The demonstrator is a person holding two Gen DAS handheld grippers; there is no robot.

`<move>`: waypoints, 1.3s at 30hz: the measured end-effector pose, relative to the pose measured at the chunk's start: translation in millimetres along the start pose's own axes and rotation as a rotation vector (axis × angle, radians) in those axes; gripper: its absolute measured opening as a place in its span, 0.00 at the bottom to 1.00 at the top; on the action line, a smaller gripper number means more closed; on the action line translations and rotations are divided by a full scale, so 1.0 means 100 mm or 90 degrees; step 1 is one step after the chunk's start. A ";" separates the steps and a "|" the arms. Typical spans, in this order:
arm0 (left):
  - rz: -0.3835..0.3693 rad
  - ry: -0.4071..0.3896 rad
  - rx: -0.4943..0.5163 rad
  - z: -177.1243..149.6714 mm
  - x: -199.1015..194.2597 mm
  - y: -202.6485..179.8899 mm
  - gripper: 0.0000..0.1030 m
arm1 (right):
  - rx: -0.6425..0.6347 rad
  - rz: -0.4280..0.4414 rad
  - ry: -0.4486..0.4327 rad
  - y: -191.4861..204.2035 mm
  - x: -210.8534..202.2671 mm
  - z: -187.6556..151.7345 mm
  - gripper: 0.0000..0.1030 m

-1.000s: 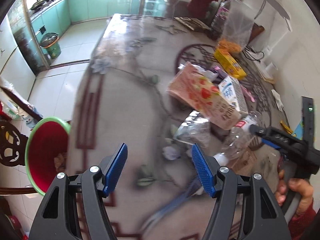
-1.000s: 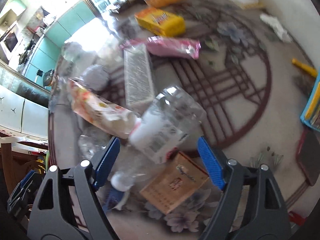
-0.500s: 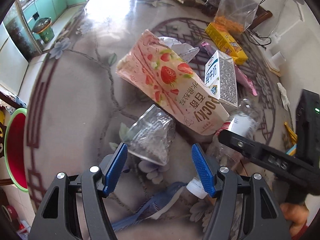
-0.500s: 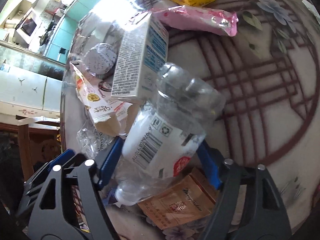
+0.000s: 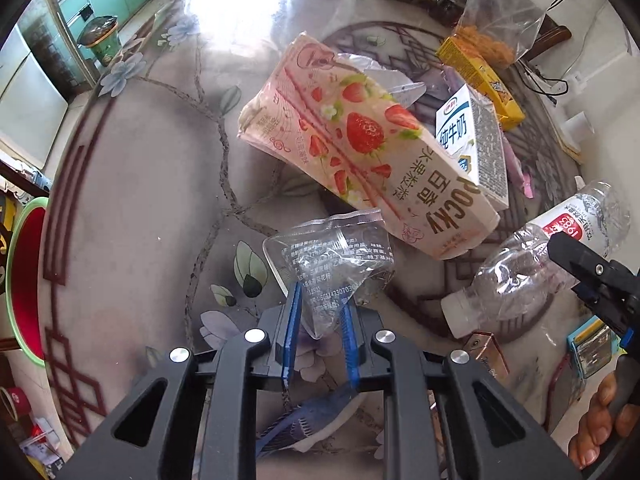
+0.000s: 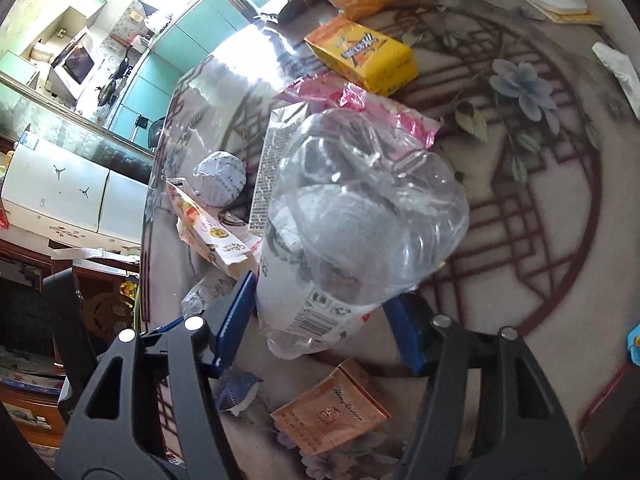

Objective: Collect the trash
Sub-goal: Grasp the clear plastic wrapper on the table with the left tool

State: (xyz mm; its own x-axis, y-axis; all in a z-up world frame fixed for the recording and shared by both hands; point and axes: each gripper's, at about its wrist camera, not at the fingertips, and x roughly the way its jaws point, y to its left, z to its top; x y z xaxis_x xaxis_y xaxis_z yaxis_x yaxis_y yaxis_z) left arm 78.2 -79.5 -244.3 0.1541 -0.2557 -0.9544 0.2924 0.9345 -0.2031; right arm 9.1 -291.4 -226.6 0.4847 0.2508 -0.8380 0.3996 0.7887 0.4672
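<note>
**Both grippers close on litter beside the Pocky box**

The left gripper (image 5: 318,322) points steeply down at the patterned table (image 5: 132,216). Its blue pads (image 5: 290,328) are narrowing and already pinch the lower corner of a crumpled clear plastic wrapper (image 5: 332,264), which sits just below the near end of the strawberry Pocky box (image 5: 360,148). The box lies flat on the table, its printed end toward the gripper.

Leaning on the right side of the Pocky box is a white milk carton (image 5: 476,140); a yellow snack box (image 5: 480,76) lies beyond that carton, further from the Pocky box, with a clear bag of orange snacks (image 5: 492,20) past it.

To the right of the Pocky box's near end, the right gripper (image 6: 324,312) has its jaws about half apart and closing around an empty clear water bottle (image 6: 360,216), gripping it at the white label. In the left wrist view the bottle's white cap (image 5: 454,316) points toward the left gripper. A tan cigarette packet (image 6: 330,412) lies under the bottle, and a torn pink wrapper (image 6: 360,104) lies behind it.

A red bin with a green rim (image 5: 24,280) stands off the table edge, well left of the Pocky box. A hand (image 5: 600,428) shows at the lower right.
</note>
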 end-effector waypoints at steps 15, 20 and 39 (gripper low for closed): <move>0.010 -0.099 0.026 -0.11 -0.65 0.04 0.12 | -0.077 -0.013 -0.036 0.33 -0.24 -0.01 0.59; 0.006 -0.105 0.017 -0.17 -0.74 0.14 0.12 | -0.090 -0.016 -0.044 0.44 -0.27 -0.03 0.59; -0.034 -0.001 -0.075 -0.11 -0.02 0.38 0.62 | -0.112 -0.024 -0.060 0.55 -0.31 -0.14 0.59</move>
State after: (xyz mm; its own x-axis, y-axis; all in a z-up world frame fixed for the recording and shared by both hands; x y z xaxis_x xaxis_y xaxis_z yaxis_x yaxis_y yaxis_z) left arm 78.8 -40.7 -252.5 0.1434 -0.3066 -0.9410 0.1874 0.9420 -0.2784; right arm 5.0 -247.5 -178.6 0.5457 0.1725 -0.8201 0.2811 0.8842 0.3731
